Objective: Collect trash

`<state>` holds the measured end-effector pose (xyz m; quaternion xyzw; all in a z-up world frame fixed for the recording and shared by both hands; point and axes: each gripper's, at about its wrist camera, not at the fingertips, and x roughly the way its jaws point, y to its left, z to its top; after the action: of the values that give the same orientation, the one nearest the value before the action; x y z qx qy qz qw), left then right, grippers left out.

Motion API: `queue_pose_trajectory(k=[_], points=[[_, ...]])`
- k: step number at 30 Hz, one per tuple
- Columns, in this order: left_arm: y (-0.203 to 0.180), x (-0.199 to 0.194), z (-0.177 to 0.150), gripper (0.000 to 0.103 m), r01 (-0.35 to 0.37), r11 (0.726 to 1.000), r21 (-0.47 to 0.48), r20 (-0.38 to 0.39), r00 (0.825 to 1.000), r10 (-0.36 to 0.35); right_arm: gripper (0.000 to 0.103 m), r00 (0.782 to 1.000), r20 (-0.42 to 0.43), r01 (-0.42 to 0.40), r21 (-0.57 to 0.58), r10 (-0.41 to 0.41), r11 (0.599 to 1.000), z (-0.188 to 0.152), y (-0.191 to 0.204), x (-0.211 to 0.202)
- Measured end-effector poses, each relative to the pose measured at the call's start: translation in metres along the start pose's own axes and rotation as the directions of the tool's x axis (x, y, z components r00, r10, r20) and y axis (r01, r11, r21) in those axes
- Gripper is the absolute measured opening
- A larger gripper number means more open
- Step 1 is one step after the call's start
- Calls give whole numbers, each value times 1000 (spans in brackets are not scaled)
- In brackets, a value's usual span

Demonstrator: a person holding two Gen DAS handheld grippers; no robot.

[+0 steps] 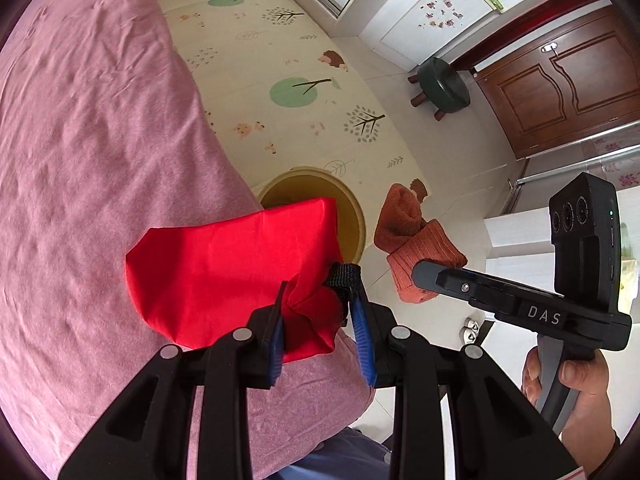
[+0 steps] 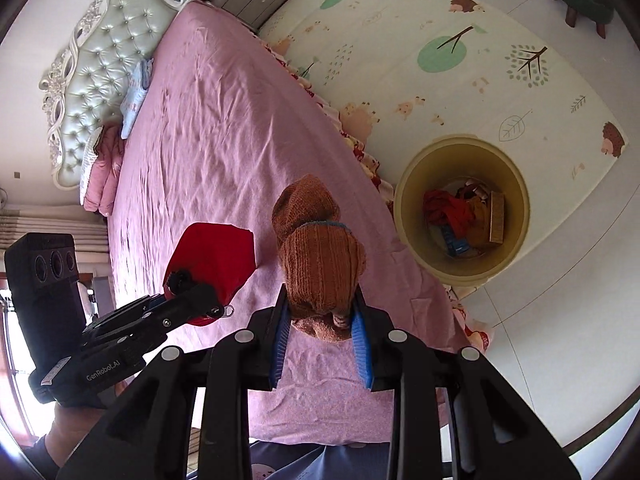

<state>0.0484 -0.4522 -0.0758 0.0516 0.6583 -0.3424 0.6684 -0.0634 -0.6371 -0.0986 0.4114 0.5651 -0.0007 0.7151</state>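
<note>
Beside the pink bed [image 2: 208, 128] a bin [image 2: 404, 216] waits on the floor, so each gripper carries its find clear above the sheet: left gripper [image 1: 320, 304] jaws clamped on red cloth [image 1: 224, 268], right gripper [image 2: 322, 312] jaws on brown sock [image 2: 320, 256].

Bright daylight, sharp focus, fisheye-warped edges

The yellow bin [image 2: 464, 268] stands on the floor just beside the bed [image 2: 208, 128] edge, its mouth open and unobstructed from above. Clothes [image 2: 460, 216] cover its bottom only. The play mat [image 2: 460, 92] beyond the bin lies bare.
</note>
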Motion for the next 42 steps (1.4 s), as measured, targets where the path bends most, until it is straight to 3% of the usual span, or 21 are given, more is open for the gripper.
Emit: queue_pose_trajectory(k=[13,24,25,27,28,29,42], points=[[-76,48,63,29,7,985,173,-81,997,7,28,999,43,-5,135,-1,991,27,-64,-26],[-107,90,90,31,11,970,243,-138,990,24,31,999,47,4,200,-14,980,40,-93,-26],[-107,92,91,33,10,970,242,-146,989,26,33,999,46,5,204,-15,979,41,-94,-26],[-104,97,93,55,3,973,233,-161,986,36,42,999,45,0,213,-10,977,42,-95,-26],[-102,97,93,78,-4,974,225,-159,986,41,45,999,49,-2,216,-8,976,42,-96,-27],[-100,96,94,83,-8,976,219,-149,988,42,49,999,51,2,219,-13,976,43,-96,-27],[-84,93,98,86,-67,970,232,-143,984,102,50,999,33,18,219,-26,976,48,-92,-22]])
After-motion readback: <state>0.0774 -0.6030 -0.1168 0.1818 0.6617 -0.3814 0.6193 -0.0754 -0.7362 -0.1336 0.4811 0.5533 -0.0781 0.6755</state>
